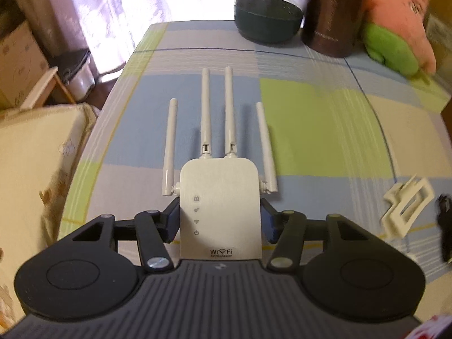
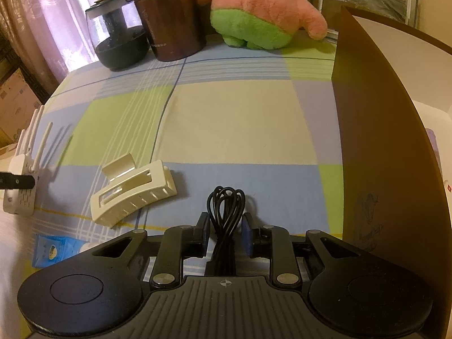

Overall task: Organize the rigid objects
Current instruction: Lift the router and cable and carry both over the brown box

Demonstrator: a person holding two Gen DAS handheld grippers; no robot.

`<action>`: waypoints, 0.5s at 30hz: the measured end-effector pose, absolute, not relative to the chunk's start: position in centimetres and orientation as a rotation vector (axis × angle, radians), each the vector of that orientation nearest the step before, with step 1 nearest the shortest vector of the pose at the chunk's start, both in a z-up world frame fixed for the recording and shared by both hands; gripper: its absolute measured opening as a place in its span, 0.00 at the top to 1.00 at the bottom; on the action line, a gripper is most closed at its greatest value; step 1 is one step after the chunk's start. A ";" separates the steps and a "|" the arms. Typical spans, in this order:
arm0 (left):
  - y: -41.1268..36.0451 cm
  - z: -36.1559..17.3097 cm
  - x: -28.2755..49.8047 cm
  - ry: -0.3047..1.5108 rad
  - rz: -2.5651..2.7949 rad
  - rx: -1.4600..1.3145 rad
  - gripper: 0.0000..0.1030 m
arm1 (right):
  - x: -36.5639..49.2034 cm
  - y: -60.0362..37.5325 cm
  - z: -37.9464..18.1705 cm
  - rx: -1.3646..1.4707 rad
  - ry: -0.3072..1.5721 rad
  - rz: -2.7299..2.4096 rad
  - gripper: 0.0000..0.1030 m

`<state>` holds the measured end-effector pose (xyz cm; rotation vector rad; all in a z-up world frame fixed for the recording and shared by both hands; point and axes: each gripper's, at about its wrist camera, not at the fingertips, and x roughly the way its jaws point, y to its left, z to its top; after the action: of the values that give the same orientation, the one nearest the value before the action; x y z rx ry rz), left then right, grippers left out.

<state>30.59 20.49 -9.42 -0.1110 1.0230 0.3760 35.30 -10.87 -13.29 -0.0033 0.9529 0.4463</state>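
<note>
Left claw (image 1: pixel 220 220) clamped on WiFi repeater (image 1: pixel 220 209), held above desk (image 1: pixel 310 130). Right claw (image 2: pixel 225 236) straddles coiled black cable (image 2: pixel 226 212), pads apparently not pressing. Hair clip (image 2: pixel 132 195) loose on desk. Brown box (image 2: pixel 375 147) at right, likely destination; judged early, nothing stowed.

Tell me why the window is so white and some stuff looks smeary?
Left wrist view: daylight through the curtain blows out to white, and the hair clip and plush at the right edge smear with blur, while the repeater stays sharp. Right wrist view: dimmer and warmer, the clip sharp; the table edge bends from the fisheye lens.
</note>
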 end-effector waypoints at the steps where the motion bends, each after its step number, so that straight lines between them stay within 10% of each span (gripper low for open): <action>1: 20.2 -9.6 30.6 1.019 0.368 -0.080 0.49 | 35.3 -10.9 -13.3 0.000 0.952 0.445 0.79; 15: 20.0 -10.8 30.8 1.050 0.341 -0.022 0.49 | 34.8 -10.0 -13.4 -0.046 0.929 0.418 0.79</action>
<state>30.79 20.01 -10.77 -0.0219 1.0504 0.3411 34.76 -10.01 -13.36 -0.0456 0.9288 0.4185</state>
